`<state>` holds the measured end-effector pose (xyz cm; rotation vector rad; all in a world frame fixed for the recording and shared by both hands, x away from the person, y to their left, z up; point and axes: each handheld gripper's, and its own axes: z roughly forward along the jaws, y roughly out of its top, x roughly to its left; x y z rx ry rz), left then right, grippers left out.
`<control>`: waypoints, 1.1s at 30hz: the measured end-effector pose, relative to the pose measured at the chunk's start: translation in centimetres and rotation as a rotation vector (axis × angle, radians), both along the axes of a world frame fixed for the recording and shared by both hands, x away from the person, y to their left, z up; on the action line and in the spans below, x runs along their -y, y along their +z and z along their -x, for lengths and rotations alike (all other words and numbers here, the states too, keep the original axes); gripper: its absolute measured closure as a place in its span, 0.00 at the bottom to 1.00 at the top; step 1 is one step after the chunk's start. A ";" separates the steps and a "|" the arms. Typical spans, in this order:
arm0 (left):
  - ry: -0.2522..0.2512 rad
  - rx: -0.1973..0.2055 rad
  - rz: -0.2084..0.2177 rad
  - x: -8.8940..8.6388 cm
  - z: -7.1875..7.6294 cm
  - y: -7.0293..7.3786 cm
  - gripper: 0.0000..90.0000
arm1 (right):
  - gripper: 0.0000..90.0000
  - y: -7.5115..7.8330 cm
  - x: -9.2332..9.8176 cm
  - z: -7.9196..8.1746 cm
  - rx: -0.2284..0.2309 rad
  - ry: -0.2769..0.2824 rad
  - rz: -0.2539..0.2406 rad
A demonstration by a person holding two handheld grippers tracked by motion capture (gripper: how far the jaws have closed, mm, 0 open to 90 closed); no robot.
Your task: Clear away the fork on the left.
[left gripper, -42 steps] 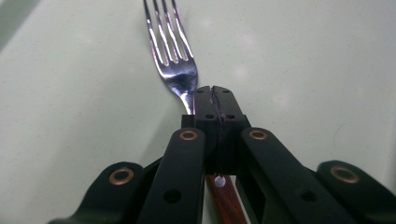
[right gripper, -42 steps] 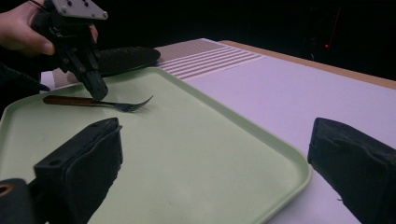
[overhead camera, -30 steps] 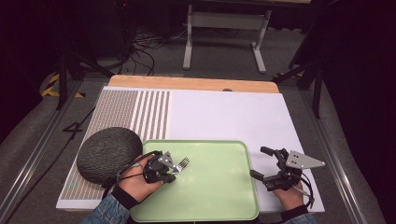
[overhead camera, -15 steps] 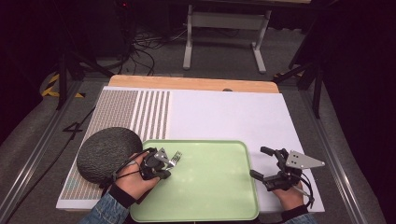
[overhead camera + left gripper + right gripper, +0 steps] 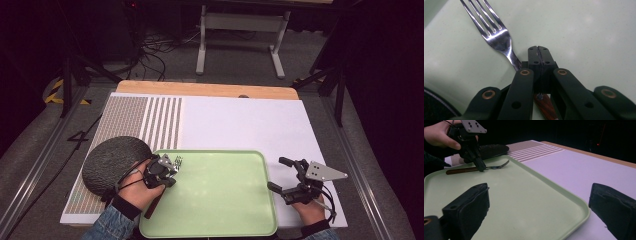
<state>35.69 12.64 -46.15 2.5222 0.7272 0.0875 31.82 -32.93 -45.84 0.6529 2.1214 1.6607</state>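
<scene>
A fork [image 5: 499, 37] with a reddish wooden handle lies at the near left corner of a pale green tray [image 5: 220, 220], its tines pointing toward the tray's far left corner. The left gripper [image 5: 167, 170], held in a person's left hand [image 5: 137, 187], has its fingers together and clamped on the fork's neck, just behind the tines. The tray holds the fork. It sits at the near edge of a white mat [image 5: 240, 125] printed with a striped and dotted pattern on its left side, spread over a wooden table [image 5: 200, 89]. A round dark woven mat [image 5: 107, 162] lies just beside the tray's left edge. The right gripper [image 5: 283, 175], in the person's right hand [image 5: 310, 212], hovers off the tray's right rim with its fingers wide apart.
</scene>
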 end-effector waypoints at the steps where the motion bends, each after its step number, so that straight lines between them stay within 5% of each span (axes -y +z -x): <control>1: 0.008 -0.004 -0.003 -0.1 0.0 0.0 1.00 | 0.04 0.0 0.0 0.0 -0.001 0.000 0.000; 33: 0.112 0.005 -0.025 -2.5 -0.8 0.1 1.00 | 0.04 0.0 0.0 0.0 0.005 -0.002 0.004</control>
